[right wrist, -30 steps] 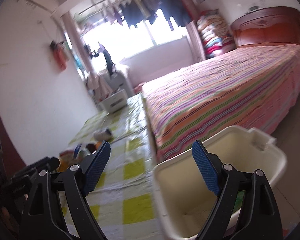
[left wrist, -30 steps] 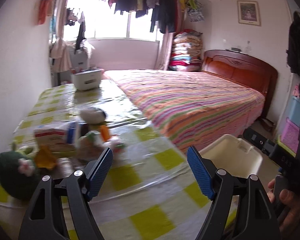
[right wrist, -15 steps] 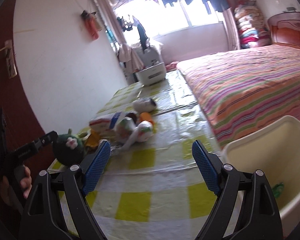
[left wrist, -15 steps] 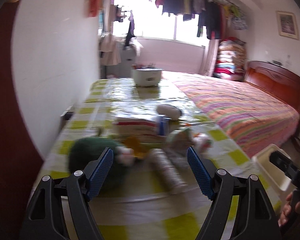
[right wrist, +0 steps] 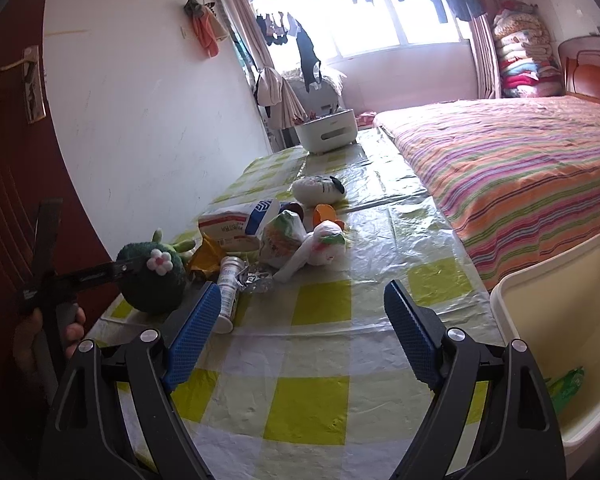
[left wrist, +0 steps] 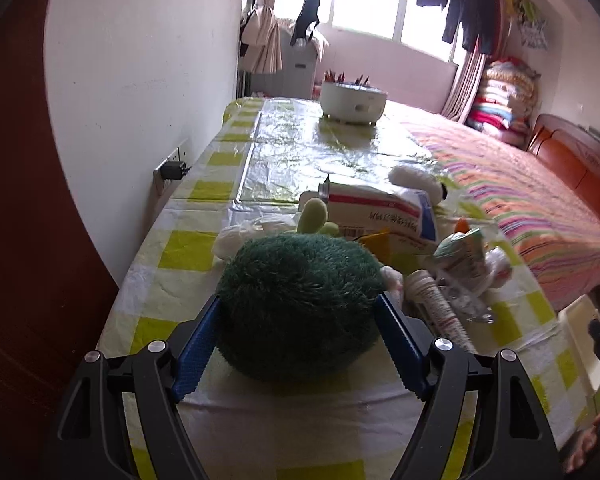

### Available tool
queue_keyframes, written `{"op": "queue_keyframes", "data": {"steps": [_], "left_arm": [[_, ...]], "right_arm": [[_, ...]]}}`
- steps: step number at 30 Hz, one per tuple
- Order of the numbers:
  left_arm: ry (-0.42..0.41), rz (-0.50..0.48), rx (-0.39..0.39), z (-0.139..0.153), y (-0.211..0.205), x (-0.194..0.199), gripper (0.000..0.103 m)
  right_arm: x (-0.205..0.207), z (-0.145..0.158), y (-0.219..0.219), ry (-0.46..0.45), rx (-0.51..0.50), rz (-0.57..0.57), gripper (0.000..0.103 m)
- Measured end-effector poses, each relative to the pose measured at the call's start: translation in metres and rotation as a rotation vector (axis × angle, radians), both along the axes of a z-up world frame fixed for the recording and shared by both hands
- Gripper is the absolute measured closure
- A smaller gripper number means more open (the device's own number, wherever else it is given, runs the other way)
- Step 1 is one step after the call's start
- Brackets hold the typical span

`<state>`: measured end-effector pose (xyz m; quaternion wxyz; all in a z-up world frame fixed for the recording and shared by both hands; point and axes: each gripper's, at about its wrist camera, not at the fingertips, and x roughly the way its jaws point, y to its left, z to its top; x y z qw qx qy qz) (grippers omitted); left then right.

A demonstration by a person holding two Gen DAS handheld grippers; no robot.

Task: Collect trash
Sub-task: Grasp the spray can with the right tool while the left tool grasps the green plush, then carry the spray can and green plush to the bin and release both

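nearest, the left gripper (left wrist: 298, 346) stands spread around a green plush toy (left wrist: 300, 304) on the checked tablecloth (right wrist: 312, 396); whether its pads touch is unclear. the right gripper (right wrist: 302, 336) hangs wide, empty. beyond lie a white tube (right wrist: 227, 292), crumpled wrappers (right wrist: 284, 238), a paper package (right wrist: 240, 222). a cream bin (right wrist: 560, 320) sits right.

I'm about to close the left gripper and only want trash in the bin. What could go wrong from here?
The left gripper is open around the green plush toy, likely not trash, so closing may grab it. The white tube lies close beside it and could get knocked. The bin sits off the table edge, a long carry.
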<state>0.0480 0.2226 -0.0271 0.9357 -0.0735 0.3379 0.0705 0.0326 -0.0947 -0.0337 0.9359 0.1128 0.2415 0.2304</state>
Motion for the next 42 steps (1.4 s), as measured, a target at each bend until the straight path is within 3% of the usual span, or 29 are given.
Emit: {"op": "queue_keyframes", "data": {"steps": [6, 13, 15, 17, 18, 30, 34, 42], "left_arm": [[-0.012, 0.007, 0.016, -0.003, 0.0, 0.002, 0.03], [-0.021, 0.014, -0.023, -0.001, 0.008, -0.004, 0.048], [-0.025, 0.02, -0.04, -0.001, 0.011, -0.005, 0.05], [-0.029, 0.022, -0.055, 0.0, 0.012, -0.007, 0.05], [-0.031, 0.022, -0.059, 0.0, 0.013, -0.008, 0.051], [-0.112, 0.02, -0.055, 0.016, 0.008, -0.023, 0.051], [-0.121, 0.022, -0.073, 0.019, 0.009, -0.025, 0.051], [-0.17, 0.006, -0.055, 0.027, -0.002, -0.03, 0.053]], "right_arm": [[0.008, 0.002, 0.022, 0.013, -0.056, 0.068, 0.021], [0.027, 0.005, 0.085, 0.057, -0.179, 0.281, 0.022], [0.035, 0.0, 0.103, 0.1, -0.194, 0.346, 0.033], [0.043, -0.006, 0.119, 0.145, -0.218, 0.394, 0.05], [0.046, -0.008, 0.126, 0.164, -0.229, 0.411, 0.052], [0.089, -0.022, 0.164, 0.217, -0.363, 0.372, 0.053], [0.097, -0.03, 0.173, 0.241, -0.391, 0.371, 0.069], [0.089, -0.02, 0.157, 0.207, -0.317, 0.36, 0.075]]}}
